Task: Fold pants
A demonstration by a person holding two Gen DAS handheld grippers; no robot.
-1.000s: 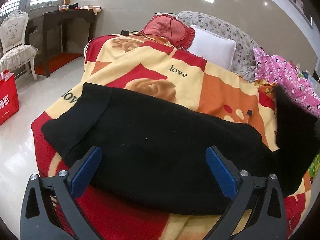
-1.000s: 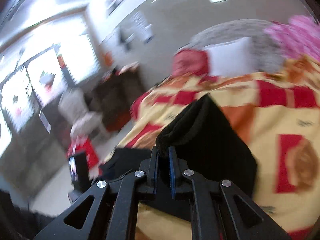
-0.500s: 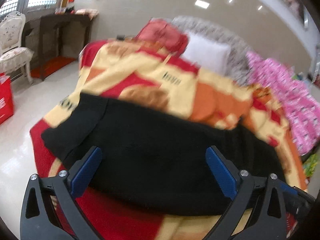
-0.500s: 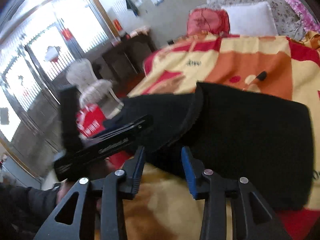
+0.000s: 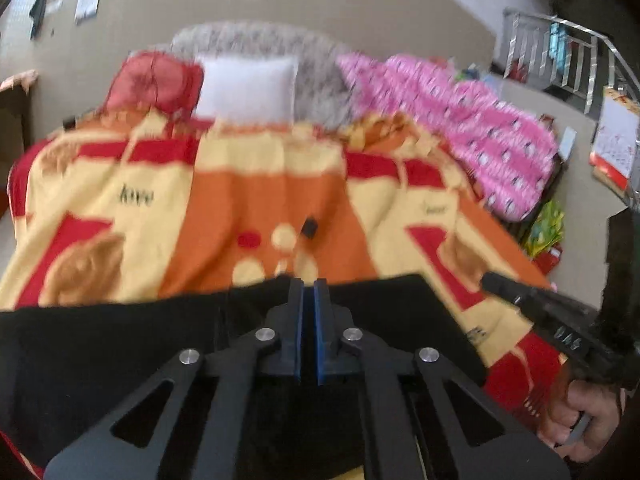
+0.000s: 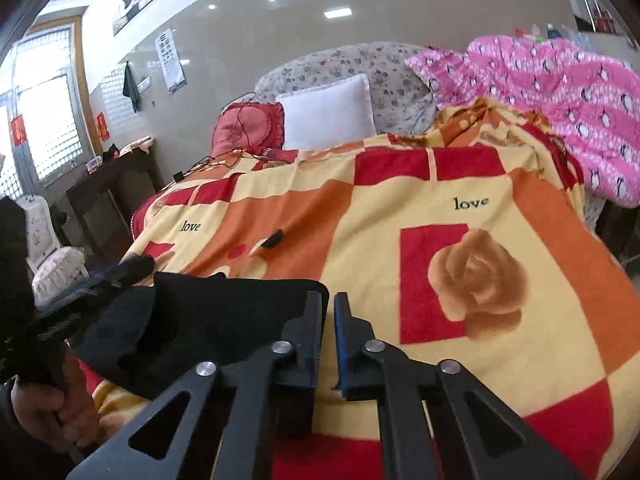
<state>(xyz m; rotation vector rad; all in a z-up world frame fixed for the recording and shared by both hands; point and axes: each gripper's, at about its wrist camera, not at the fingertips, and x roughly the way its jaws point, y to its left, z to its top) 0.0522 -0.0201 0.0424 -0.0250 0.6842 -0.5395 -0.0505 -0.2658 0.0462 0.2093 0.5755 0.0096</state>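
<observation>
Black pants [image 5: 120, 344] lie folded on the near end of a blanket-covered bed [image 5: 256, 200]. In the left wrist view my left gripper [image 5: 308, 292] is shut with its blue pads together over the pants' far edge; whether cloth is pinched is hidden. The right gripper's black body [image 5: 552, 320] shows at right in a hand. In the right wrist view my right gripper [image 6: 328, 300] is almost shut, a narrow gap between the pads, at the pants' [image 6: 224, 312] right corner and off the cloth. The left gripper [image 6: 100, 280] lies at left on the pants.
A small black object [image 6: 272, 239] lies on the blanket past the pants. A white pillow [image 6: 328, 112], a red cushion [image 6: 248, 128] and a pink quilt [image 6: 560, 96] sit at the head of the bed. A dark side table [image 6: 112, 184] and a chair [image 6: 48, 248] stand at left.
The right gripper let go of the pants' end after carrying it over, then nearly closed beside the fold. The left gripper went from wide open to shut and swung right along the pants.
</observation>
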